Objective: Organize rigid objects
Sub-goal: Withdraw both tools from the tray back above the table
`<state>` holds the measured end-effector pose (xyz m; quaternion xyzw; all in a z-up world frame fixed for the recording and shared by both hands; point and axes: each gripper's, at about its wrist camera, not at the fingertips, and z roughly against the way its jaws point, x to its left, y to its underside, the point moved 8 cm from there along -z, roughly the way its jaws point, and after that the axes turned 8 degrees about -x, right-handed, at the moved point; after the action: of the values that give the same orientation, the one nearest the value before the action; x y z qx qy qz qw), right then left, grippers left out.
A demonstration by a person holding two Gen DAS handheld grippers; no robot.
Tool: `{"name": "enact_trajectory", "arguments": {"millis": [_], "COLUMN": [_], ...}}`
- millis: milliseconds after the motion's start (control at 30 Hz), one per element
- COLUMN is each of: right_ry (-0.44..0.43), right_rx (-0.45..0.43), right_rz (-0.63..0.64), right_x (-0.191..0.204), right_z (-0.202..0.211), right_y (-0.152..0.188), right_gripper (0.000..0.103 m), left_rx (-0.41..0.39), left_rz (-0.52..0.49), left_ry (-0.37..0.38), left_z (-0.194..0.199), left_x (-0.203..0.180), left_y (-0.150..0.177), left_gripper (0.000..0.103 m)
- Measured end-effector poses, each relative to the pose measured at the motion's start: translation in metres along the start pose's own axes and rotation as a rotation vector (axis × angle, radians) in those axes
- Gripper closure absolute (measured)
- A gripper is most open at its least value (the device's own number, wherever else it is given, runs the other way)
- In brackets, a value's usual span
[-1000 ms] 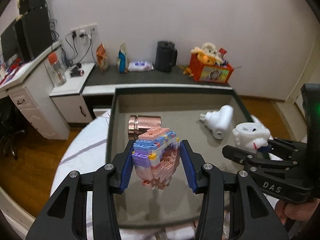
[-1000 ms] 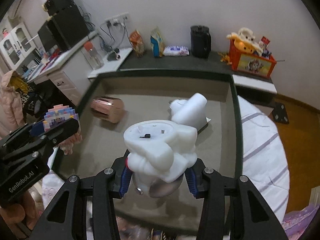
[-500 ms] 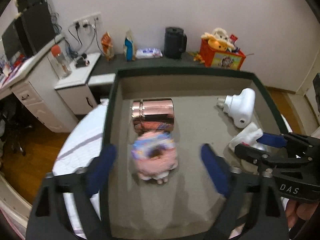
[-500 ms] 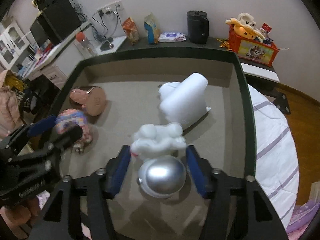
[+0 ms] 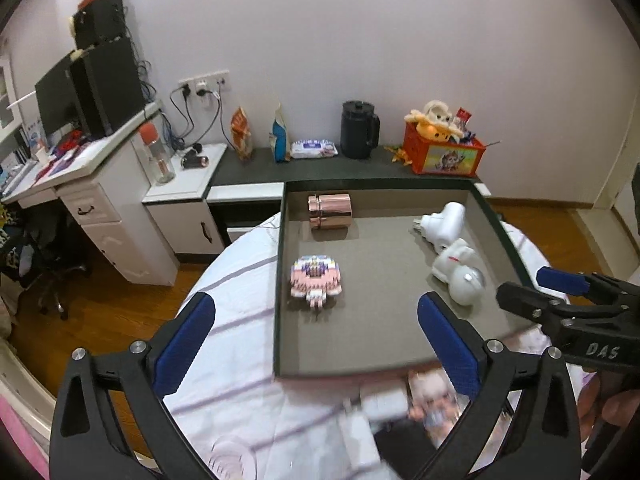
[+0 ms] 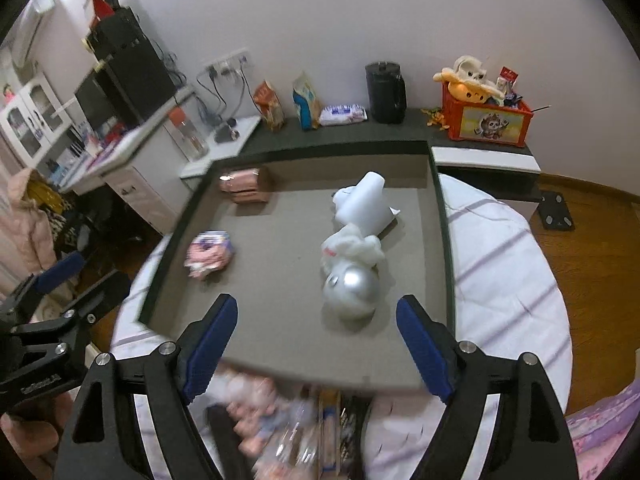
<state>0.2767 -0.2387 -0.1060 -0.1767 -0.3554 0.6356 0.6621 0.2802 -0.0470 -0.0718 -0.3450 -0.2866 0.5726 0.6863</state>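
Here, a dark-rimmed shallow tray with a grey floor (image 5: 280, 280) fills the middle of both views, set on a white bedcover with thin purple stripes (image 6: 500, 264). Inside it, a shiny copper-coloured metal cylinder (image 5: 330, 211) lies on its side at the upper left; a pink and purple block-built toy (image 5: 316, 278) sits below that. To the right a white plastic appliance (image 5: 444, 222) lies just beside a white figure with a silver dome head (image 5: 460, 274). Blurred clutter fills the frames' lower edges.

The left gripper (image 5: 316, 346) has just been opening: its blue pads stand wide apart, with nothing between them. The right gripper (image 6: 316, 346) has likewise just spread open, empty, with the silver-headed figure lying above it in the frame.
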Motion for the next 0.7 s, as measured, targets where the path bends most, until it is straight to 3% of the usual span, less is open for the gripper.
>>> {"name": "enact_trajectory", "arguments": {"millis": [400, 700], "right_ry": [-0.017, 0.013], "right_rx": [-0.216, -0.311], "right_rz": [0.023, 0.091], "right_x": [0.028, 0.052], "right_z": [0.164, 0.235], "right_y": [0.062, 0.11], "right_gripper": [0.02, 0.02], "left_rx": [-0.088, -0.133], "left_rz": [0.087, 0.143], "left_ry": [0.003, -0.057], "left_z": [0.144, 0.214], "left_x": [0.022, 0.025], "left_y": [0.067, 0.119], "left_gripper": [0.0, 0.0]}}
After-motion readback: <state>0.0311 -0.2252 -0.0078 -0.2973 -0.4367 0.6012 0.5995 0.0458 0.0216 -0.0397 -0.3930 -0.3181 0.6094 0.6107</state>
